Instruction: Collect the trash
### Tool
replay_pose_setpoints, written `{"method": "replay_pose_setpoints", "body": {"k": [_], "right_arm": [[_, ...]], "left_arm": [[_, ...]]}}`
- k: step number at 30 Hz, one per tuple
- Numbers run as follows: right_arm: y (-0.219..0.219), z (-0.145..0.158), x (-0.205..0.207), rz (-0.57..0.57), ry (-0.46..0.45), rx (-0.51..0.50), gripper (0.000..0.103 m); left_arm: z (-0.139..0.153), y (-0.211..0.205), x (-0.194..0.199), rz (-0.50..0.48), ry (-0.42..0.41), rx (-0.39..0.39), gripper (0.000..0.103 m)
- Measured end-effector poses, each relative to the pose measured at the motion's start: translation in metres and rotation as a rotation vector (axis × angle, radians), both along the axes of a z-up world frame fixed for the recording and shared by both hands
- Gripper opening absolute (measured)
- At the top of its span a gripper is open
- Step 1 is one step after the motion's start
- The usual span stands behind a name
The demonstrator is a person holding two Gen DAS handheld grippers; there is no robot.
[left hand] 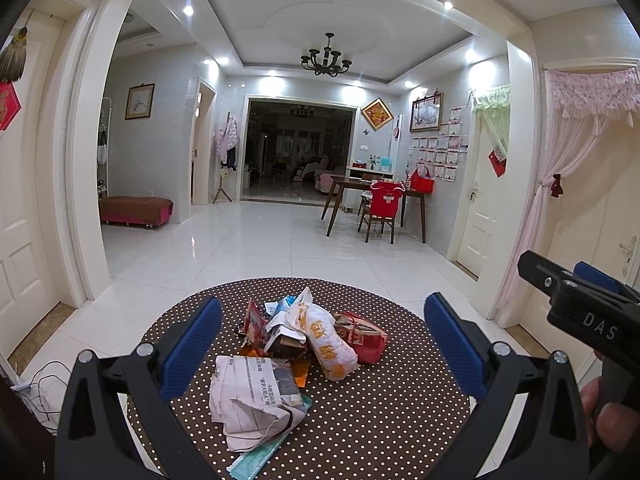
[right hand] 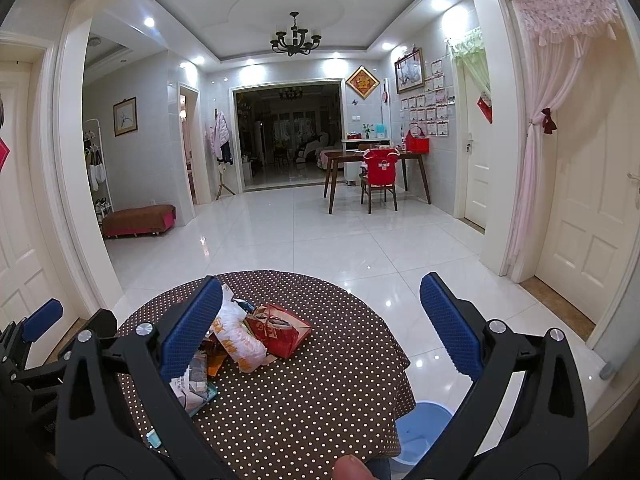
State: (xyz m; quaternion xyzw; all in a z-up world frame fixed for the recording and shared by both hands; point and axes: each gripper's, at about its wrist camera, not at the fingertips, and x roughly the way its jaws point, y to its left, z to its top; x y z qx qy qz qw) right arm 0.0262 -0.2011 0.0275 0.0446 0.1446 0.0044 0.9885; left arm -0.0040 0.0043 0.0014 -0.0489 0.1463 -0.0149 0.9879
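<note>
A heap of trash lies on a round table with a brown polka-dot cloth (left hand: pixel 360 420): crumpled newspaper (left hand: pixel 256 396) nearest me, a white plastic bag with orange print (left hand: pixel 330 340), a red packet (left hand: pixel 366 338) and torn wrappers (left hand: pixel 276 328). My left gripper (left hand: pixel 324 360) is open and empty, raised above the near side of the heap. My right gripper (right hand: pixel 320 332) is open and empty over the table's right half, with the white bag (right hand: pixel 240 340) and red packet (right hand: pixel 280 330) near its left finger (right hand: pixel 192 328). The right gripper also shows at the edge of the left wrist view (left hand: pixel 576 292).
A blue bucket (right hand: pixel 416 432) stands on the floor below the table's right edge. White tiled floor stretches ahead to a wooden dining table (right hand: pixel 376 158) with a red-covered chair. Doors and pink curtains (right hand: pixel 536 152) stand at the right. Cables (left hand: pixel 40 384) lie on the floor at left.
</note>
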Motion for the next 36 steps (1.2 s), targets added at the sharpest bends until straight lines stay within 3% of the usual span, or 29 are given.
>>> {"method": "replay_pose_setpoints", "body": {"k": [9,17,24,30,34,36], "right_arm": [[0.000,-0.002,0.002,0.003,0.008,-0.002,0.097],[0.003,-0.014,0.017,0.008,0.053,-0.012,0.097],[0.007,-0.040,0.042,0.024,0.139,-0.025,0.097],[0.019,-0.080,0.071,0.060,0.252,-0.043,0.097],[0.028,-0.103,0.083,0.079,0.318,-0.064,0.097],[0.030,-0.112,0.086,0.079,0.338,-0.066,0.097]], "left_arm": [[-0.002,0.006,0.001,0.005,0.007,-0.007,0.099],[-0.022,0.027,0.012,0.045,0.062,-0.006,0.099],[-0.061,0.056,0.026,0.099,0.155,-0.002,0.099],[-0.107,0.075,0.046,0.129,0.283,0.014,0.099],[-0.125,0.067,0.053,0.082,0.326,0.030,0.099],[-0.135,0.052,0.056,0.041,0.343,0.086,0.099]]}}
